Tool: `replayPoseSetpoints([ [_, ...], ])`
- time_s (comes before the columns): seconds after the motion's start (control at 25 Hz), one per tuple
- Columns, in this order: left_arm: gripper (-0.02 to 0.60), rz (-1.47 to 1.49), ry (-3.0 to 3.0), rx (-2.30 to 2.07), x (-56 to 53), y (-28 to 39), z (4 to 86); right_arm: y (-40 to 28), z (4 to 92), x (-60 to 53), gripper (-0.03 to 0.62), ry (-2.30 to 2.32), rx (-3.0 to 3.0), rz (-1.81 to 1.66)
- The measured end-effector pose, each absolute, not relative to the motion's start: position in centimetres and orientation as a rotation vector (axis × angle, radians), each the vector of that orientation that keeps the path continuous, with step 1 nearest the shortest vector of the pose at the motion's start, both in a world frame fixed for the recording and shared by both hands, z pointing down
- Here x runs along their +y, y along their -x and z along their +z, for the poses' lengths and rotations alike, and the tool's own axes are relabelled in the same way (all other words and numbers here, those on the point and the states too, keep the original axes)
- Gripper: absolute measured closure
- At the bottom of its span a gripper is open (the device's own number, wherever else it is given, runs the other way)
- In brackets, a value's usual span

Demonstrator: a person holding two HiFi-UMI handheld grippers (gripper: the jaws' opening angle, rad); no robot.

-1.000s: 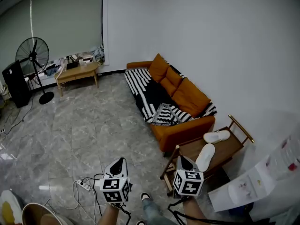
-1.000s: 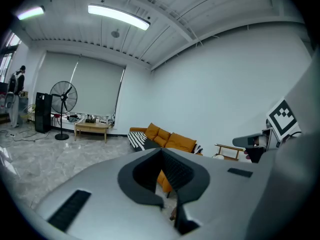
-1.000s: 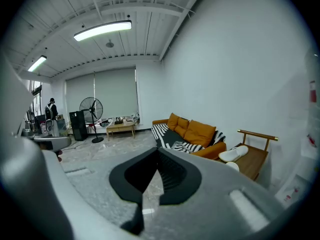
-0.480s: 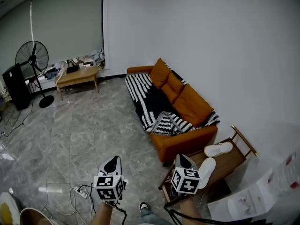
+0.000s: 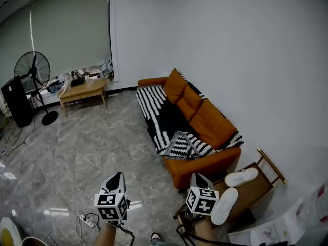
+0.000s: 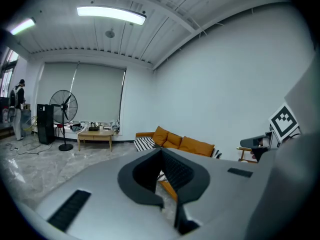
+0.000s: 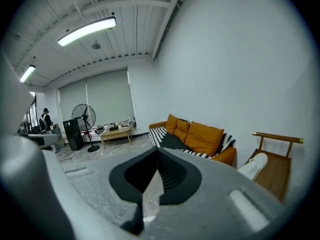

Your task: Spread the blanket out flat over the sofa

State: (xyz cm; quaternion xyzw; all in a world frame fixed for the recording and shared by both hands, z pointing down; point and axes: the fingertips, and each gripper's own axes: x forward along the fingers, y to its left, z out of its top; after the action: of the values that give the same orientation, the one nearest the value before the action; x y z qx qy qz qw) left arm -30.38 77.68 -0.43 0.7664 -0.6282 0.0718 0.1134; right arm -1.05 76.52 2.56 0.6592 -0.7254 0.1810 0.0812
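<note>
Pointing across the grey marble floor (image 5: 92, 147) toward the orange sofa (image 5: 201, 164), the left claw (image 5: 119, 175) and the right claw (image 5: 197, 176) sit side by side at the bottom of the head view, well apart from the sofa. Each one carries its cube with square markers. In the left gripper view the left claw (image 6: 161, 150) has its two dark pads meeting at the tip, with nothing between them. The right gripper view shows the same of the right claw (image 7: 159, 149): pads pressed together, empty.

The black-and-white blanket (image 5: 165, 110) lies along the sofa seat. Its far end, near the far armrest, shows bold stripes and lies fairly smooth. Its near end is bunched into a rumpled zigzag heap (image 5: 185, 145) by the near armrest, and a patterned strip (image 5: 234, 137) shows behind the nearest of the orange cushions (image 5: 197, 106), which lean in a row against the backrest.

Just right of the right claw stands a wooden rack (image 5: 259, 170) holding two white slippers (image 5: 241, 177). Far off by the window, a low wooden desk (image 5: 84, 89) carries small clutter, with a standing fan (image 5: 32, 72) and a black box (image 5: 15, 101) to its left. A white power strip (image 5: 87, 221) lies on the floor near the left claw.
</note>
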Motion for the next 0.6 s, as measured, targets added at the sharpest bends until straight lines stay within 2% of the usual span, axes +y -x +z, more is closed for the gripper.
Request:
replayPoseSetpoints([
  [0.6, 0.578, 0.249, -2.248, -1.781, 66.5, 27.6, 2.5, -2.1, 4.2, 66.7, 0.589, -1.989, -2.103, 0.563],
])
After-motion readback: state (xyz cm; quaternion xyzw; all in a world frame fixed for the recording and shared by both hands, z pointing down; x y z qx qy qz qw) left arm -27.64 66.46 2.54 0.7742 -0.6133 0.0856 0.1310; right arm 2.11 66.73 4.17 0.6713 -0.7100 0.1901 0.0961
